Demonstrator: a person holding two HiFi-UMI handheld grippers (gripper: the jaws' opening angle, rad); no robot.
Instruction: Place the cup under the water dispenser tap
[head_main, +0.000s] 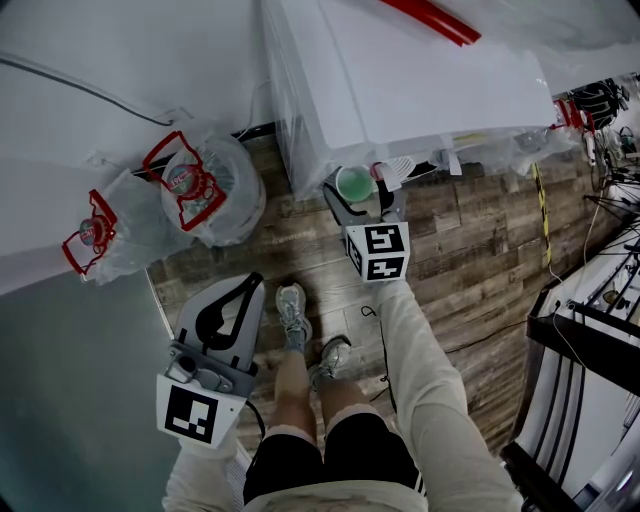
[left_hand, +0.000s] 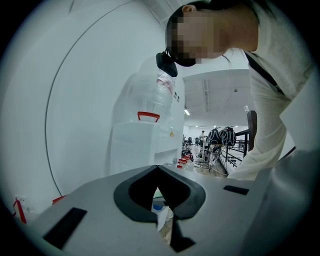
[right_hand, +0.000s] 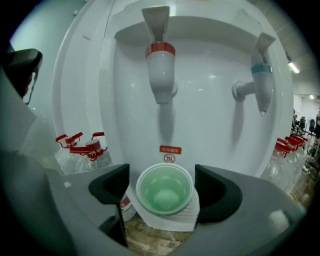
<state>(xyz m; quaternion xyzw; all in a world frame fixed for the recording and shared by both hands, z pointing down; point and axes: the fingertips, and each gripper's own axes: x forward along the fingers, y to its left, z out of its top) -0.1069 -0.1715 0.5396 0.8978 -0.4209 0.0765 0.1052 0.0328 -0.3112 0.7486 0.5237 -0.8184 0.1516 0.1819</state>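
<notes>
Pale green plastic – the cup (right_hand: 164, 189) stands upright and empty on the white ribbed drip tray (right_hand: 172, 220) of the water dispenser (right_hand: 205, 110). It sits in line below the red-collared tap (right_hand: 161, 65), with a small red label (right_hand: 170, 149) on the wall just behind it. The blue-collared tap (right_hand: 261, 82) hangs off to the right, well clear of the cup.

The right gripper (right_hand: 161, 182) is released: its 2 dark pads stand wide apart with the cup between them, and neither pad presses on the rim. From the head view, the same gripper (head_main: 362, 195) reaches in under the dispenser's front (head_main: 400, 90), the cup (head_main: 353, 183) a green disc between its jaws, and its marker cube (head_main: 376, 252) faces up.

The left gripper (head_main: 250, 282) is held low and back from the dispenser, over the wood-look floor (head_main: 470, 230). In its own view the jaws (left_hand: 159, 167) are clenched tip to tip with nothing between them – only floor shows through the loop they form.

2 large water jugs with red handles, wrapped in clear bags (head_main: 205, 190), lie against the wall to the left of the dispenser. The person's 2 shoes (head_main: 292, 312) stand between the grippers.
</notes>
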